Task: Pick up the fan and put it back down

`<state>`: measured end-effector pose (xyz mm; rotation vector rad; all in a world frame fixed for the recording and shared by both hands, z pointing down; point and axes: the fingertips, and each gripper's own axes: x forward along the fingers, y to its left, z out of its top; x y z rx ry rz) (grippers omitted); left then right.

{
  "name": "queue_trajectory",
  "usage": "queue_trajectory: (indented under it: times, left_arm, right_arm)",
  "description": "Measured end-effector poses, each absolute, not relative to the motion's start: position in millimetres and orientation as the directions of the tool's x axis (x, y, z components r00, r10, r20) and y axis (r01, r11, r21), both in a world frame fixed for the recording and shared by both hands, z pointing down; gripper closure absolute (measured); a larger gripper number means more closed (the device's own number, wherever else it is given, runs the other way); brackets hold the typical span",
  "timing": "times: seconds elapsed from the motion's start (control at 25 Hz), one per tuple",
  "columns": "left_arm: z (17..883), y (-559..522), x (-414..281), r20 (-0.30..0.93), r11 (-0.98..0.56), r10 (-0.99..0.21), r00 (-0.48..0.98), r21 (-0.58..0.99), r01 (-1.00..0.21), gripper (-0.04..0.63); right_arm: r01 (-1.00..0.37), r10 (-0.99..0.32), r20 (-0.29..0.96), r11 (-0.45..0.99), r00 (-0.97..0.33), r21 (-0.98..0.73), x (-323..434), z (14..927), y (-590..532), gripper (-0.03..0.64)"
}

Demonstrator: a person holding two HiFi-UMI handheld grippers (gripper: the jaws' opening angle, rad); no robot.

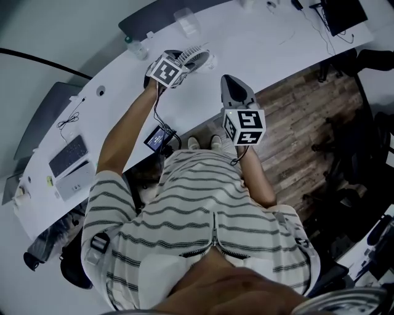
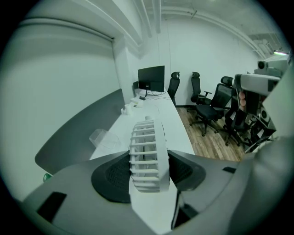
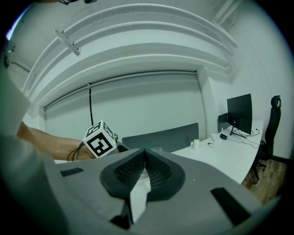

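**Fan clamped in the left gripper above the desk**

We see the white slatted fan edge-on between the left gripper's dark pads. The jaws stand wide apart and press on its two sides. From the head view, the fan sits over the middle of the white desk, between the desk's near and far edges. We cannot tell how far clear of the surface it is.

The right gripper hangs to the right of the fan, near the desk's near edge, with its jaws together on nothing.

Beyond the fan, by the grey partition, stands a clear plastic cup, and a bottle with a green cap stands to the fan's left. To the right of the fan the desktop runs on mostly bare towards a monitor, and that is the widest free stretch. Farther right of the fan lie the wood floor and the office chairs.

The only print we can make out near the fan is the black-and-white square markers on each gripper's cube. A small lit screen sits nearer us than the fan, and its writing is too small to read.
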<state>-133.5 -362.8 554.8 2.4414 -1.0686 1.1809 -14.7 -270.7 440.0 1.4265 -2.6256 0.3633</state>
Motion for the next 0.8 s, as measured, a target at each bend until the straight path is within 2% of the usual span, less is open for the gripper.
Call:
queue_trajectory:
  times: [0.8]
  left_arm:
    - [488.0, -314.2, -120.8, 0.553, -0.565, -0.691, 0.465, -0.012, -0.825, 0.365]
  right_arm:
    - [-0.836, -0.803, 0.231, 0.536, -0.549, -0.121, -23.0, 432.7, -267.7, 0.604]
